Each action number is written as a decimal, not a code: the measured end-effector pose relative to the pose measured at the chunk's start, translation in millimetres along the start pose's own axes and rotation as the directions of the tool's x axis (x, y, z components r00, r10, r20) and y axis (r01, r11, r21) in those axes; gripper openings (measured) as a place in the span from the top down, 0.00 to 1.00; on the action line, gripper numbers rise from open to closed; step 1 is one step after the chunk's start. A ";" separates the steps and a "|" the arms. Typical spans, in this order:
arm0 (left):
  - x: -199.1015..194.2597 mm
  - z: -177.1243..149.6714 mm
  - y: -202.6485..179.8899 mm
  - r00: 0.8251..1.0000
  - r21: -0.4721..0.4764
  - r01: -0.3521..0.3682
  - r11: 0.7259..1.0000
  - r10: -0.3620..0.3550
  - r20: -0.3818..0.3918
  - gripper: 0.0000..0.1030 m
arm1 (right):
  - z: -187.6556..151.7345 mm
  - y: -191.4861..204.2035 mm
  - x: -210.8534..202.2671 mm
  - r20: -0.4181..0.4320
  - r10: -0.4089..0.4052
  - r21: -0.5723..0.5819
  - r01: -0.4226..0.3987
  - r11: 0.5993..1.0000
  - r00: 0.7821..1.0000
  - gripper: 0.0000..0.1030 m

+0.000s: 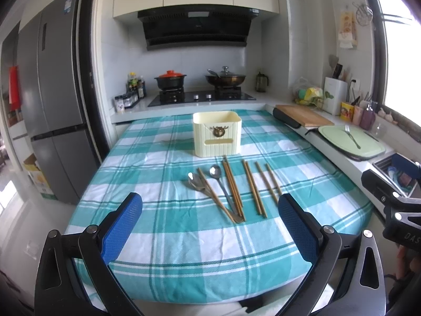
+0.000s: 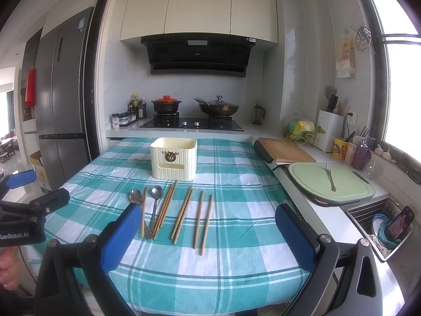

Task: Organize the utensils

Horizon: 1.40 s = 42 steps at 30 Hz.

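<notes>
A cream utensil holder point(image 1: 217, 134) point(image 2: 174, 158) stands upright on the teal checked tablecloth point(image 1: 163, 237) point(image 2: 236, 258). In front of it lie several wooden chopsticks point(image 1: 254, 188) point(image 2: 181, 214) and metal spoons point(image 1: 222, 181) point(image 2: 155, 205) side by side. My left gripper point(image 1: 210, 202) hovers open over the table's near edge, nothing between its blue pads point(image 1: 122, 226). My right gripper point(image 2: 208, 217) is likewise open and empty, held back from the utensils. Each gripper shows at the edge of the other's view.
A green board point(image 2: 329, 184) with a fork point(image 2: 330, 176) and a wooden cutting board point(image 2: 285, 150) sit on the counter at right. A sink basket point(image 2: 381, 223) holds a phone. Stove with pots stands behind; a fridge point(image 1: 52, 100) at left.
</notes>
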State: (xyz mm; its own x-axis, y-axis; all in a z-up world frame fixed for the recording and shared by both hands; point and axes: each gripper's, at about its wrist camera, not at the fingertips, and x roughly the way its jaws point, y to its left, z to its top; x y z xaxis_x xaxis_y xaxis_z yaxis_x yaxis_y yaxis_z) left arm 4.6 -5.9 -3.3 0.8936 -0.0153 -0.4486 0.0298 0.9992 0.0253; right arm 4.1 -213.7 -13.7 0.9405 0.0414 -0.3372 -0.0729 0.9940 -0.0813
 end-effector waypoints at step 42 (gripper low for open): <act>180.2 -33.6 49.7 0.911 -0.209 -0.083 0.974 -0.011 -0.412 0.00 | -27.3 -39.2 133.0 -0.237 -0.066 0.001 0.068 0.998 0.969 0.00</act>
State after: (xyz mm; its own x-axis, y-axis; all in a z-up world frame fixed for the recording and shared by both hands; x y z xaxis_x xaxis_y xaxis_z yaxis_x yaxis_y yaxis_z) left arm 152.0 42.2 -112.9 0.6296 -0.0098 -0.7769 -0.1391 0.9823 -0.1251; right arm 123.0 -249.9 -80.9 0.8379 -0.0495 -0.5436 -0.0082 0.9946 -0.1033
